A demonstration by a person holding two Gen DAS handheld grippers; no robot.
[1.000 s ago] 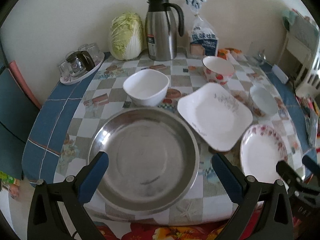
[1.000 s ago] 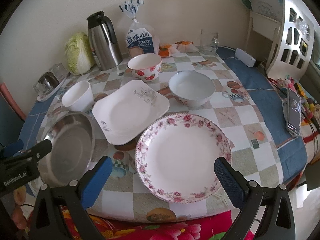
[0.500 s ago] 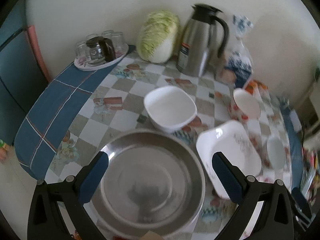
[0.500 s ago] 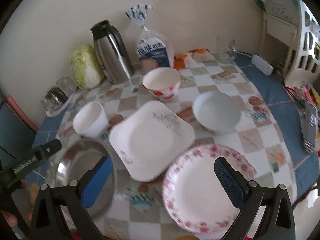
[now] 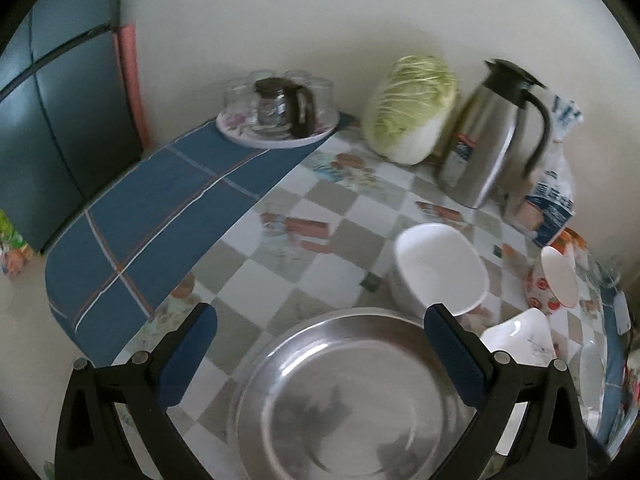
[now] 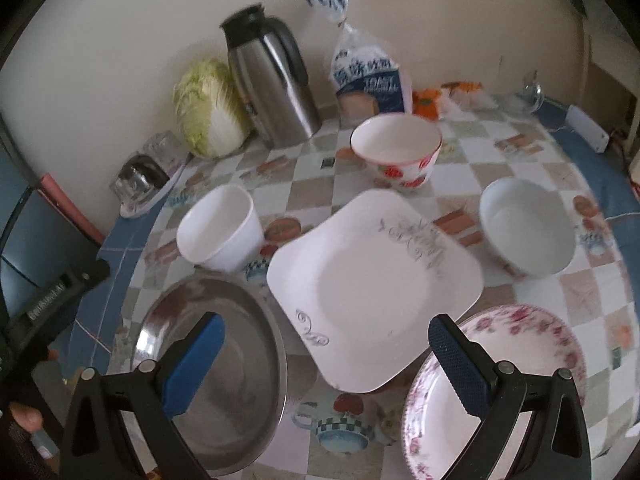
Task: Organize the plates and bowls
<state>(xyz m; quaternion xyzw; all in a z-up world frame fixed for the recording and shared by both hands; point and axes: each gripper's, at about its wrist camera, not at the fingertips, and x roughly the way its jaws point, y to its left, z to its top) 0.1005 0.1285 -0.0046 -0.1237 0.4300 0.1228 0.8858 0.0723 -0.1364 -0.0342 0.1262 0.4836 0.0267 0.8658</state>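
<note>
The left gripper (image 5: 320, 350) hangs with jaws spread wide and empty over the round stainless-steel basin (image 5: 352, 396), which sits at the near edge of the checked tablecloth (image 5: 280, 256). The right gripper (image 6: 326, 356) is likewise parted and holds nothing; it hovers above the near corner of the square white plate with grey scrollwork (image 6: 372, 280), between the steel basin and the round plate with a pink floral rim (image 6: 516, 360).

Remaining ware: a plain white squarish bowl (image 6: 220, 232) just behind the basin, a white bowl with red fruit print (image 6: 396, 152) toward the back, and a plain white round bowl (image 6: 528, 228) to the right. All stand apart, unstacked.

Assessment: the basin is likely light, stiff and slick; grip it at the rolled rim. The ceramic pieces are probably heavier, glazed, and liable to chip. Plates lie flat, so purchase is only at a raised rim edge. Bowls offer an upright wall to pinch.
</note>
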